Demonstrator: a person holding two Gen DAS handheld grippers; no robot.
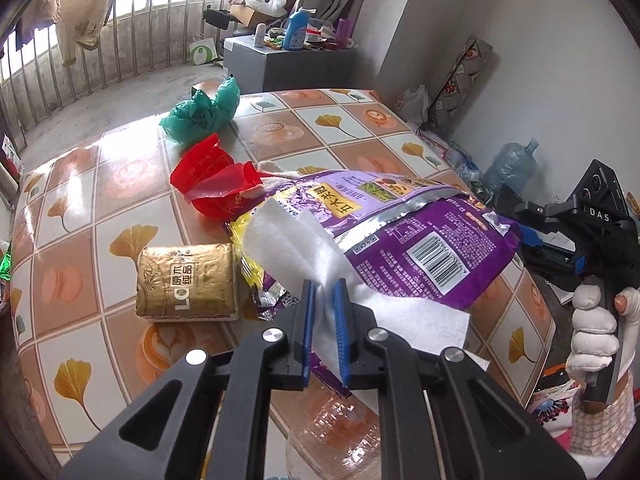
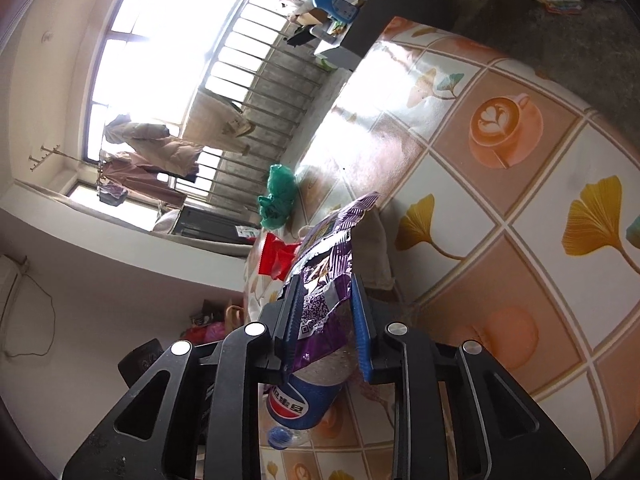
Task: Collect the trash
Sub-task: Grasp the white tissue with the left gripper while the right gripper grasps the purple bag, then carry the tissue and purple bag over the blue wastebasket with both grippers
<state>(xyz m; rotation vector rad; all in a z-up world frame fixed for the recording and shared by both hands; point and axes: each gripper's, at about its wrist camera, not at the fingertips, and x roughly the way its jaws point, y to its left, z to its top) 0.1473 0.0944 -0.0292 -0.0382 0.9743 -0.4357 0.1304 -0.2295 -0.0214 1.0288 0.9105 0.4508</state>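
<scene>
On the desk (image 1: 132, 204) with its tiled leaf-and-coffee cloth, a gold-wrapped paper roll (image 1: 186, 282) lies at the left, with a crumpled red wrapper (image 1: 212, 184) and a green plastic bag (image 1: 200, 114) farther back. In the middle the left gripper (image 1: 324, 292) has its fingers pinched on a white tissue (image 1: 296, 248) that drapes over the purple snack bag (image 1: 420, 236). At the right, the right gripper (image 2: 326, 292) has that purple bag's crumpled edge between its fingers, above a clear Pepsi bottle (image 2: 300, 404) lying on the desk.
</scene>
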